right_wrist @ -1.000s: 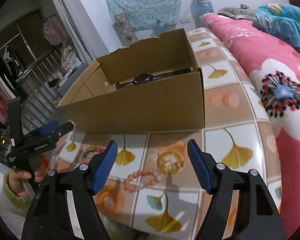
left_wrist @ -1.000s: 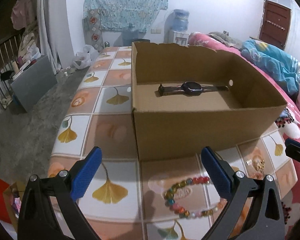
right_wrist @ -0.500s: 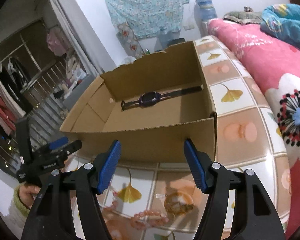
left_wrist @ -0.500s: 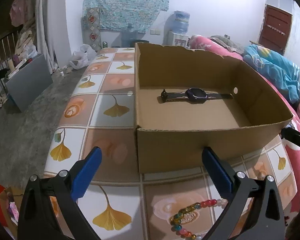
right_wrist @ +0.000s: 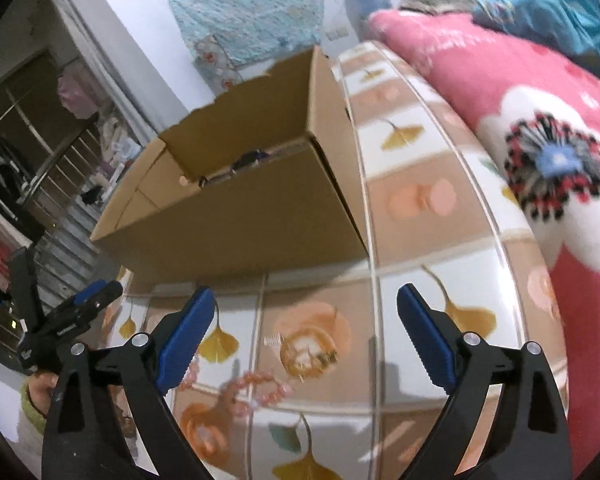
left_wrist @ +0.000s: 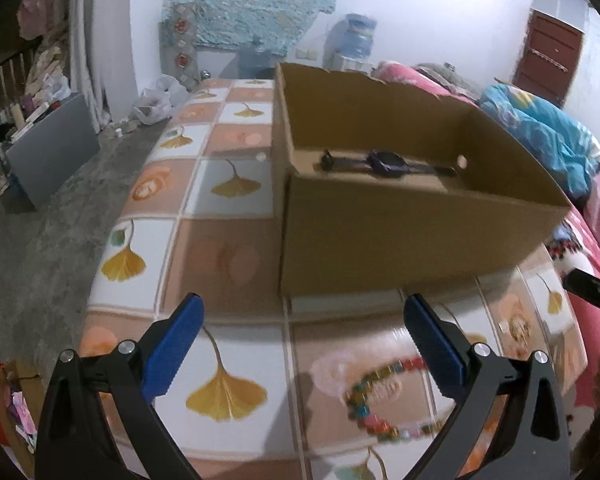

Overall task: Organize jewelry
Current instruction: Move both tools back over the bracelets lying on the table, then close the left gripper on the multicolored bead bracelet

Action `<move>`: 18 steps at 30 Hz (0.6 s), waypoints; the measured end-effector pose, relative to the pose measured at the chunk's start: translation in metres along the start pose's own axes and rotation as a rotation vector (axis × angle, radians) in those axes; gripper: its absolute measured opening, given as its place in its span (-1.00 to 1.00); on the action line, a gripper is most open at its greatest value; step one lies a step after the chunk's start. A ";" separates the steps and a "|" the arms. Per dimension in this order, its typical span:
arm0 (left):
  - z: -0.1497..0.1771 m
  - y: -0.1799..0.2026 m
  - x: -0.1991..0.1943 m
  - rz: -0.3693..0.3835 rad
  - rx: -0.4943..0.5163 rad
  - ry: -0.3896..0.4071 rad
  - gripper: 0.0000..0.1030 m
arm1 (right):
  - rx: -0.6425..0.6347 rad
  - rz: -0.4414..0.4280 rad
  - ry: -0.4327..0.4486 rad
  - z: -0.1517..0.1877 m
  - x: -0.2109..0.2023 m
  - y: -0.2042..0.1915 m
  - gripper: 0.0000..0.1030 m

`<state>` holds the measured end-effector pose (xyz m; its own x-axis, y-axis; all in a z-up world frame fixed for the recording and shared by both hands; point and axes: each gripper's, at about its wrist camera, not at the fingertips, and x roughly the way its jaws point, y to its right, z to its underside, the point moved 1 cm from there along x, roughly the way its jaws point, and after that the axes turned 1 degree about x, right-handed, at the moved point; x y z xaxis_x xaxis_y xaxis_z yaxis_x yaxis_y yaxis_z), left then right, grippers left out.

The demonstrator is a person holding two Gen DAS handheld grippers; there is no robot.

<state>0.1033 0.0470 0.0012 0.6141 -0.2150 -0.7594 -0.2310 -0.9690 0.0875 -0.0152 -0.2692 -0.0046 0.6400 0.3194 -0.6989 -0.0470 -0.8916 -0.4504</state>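
An open cardboard box stands on the tiled table and holds a dark wristwatch; the box and the watch also show in the right wrist view. A multicoloured bead bracelet lies on the table in front of the box, between the fingers of my open, empty left gripper. A pink bead bracelet and a gold piece lie below my open, empty right gripper. The left gripper is also seen at the left of the right wrist view.
The table has a ginkgo-leaf tile pattern, with its left edge dropping to a concrete floor. A bed with a pink floral blanket borders the table's right side. The right gripper's tip shows at the right edge.
Both grippers have dropped lower and pulled back from the box; the bracelets have come back into fuller view under them. Both stay open. The views are blurred by motion.
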 end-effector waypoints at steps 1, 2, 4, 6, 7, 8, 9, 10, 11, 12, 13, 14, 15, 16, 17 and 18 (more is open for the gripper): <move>0.003 0.002 -0.001 0.005 0.007 -0.007 0.92 | 0.001 -0.008 -0.006 0.003 -0.002 0.000 0.72; 0.008 0.004 -0.003 0.013 0.015 -0.021 0.92 | -0.004 -0.016 -0.007 0.005 -0.005 -0.001 0.72; 0.018 0.008 -0.007 0.026 0.026 -0.045 0.92 | -0.026 -0.031 -0.002 0.010 -0.012 -0.006 0.72; 0.027 0.010 -0.011 0.034 0.027 -0.061 0.92 | -0.053 -0.065 -0.005 0.017 -0.016 -0.015 0.72; 0.034 0.011 -0.014 0.044 0.025 -0.071 0.92 | -0.064 -0.087 -0.012 0.021 -0.017 -0.018 0.72; 0.040 0.012 -0.016 0.050 0.022 -0.075 0.91 | -0.075 -0.108 -0.019 0.024 -0.017 -0.022 0.71; 0.044 0.014 -0.018 0.057 0.021 -0.078 0.91 | -0.085 -0.124 -0.026 0.027 -0.016 -0.026 0.70; 0.049 0.015 -0.020 0.063 0.023 -0.081 0.91 | -0.106 -0.147 -0.040 0.031 -0.013 -0.034 0.69; 0.051 0.016 -0.020 0.065 0.026 -0.080 0.91 | -0.118 -0.159 -0.049 0.033 -0.011 -0.038 0.65; 0.054 0.017 -0.022 0.066 0.031 -0.076 0.91 | -0.132 -0.171 -0.062 0.036 -0.008 -0.044 0.59; 0.058 0.020 -0.023 0.068 0.042 -0.070 0.90 | -0.148 -0.182 -0.082 0.038 -0.003 -0.052 0.57; 0.059 0.021 -0.023 0.069 0.049 -0.069 0.90 | -0.160 -0.190 -0.096 0.040 0.001 -0.059 0.50; 0.060 0.023 -0.024 0.070 0.057 -0.068 0.90 | -0.169 -0.194 -0.105 0.041 0.004 -0.064 0.43; 0.061 0.025 -0.023 0.072 0.071 -0.066 0.89 | -0.181 -0.198 -0.118 0.041 0.008 -0.071 0.40; 0.061 0.027 -0.024 0.074 0.078 -0.064 0.89 | -0.191 -0.200 -0.128 0.042 0.012 -0.077 0.37; 0.062 0.028 -0.023 0.077 0.087 -0.060 0.87 | -0.202 -0.195 -0.136 0.043 0.016 -0.082 0.29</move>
<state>0.0357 0.0323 -0.0184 0.5461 -0.2780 -0.7903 -0.3418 -0.9352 0.0929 -0.0336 -0.1773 -0.0029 0.5126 0.5188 -0.6841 0.2285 -0.8505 -0.4738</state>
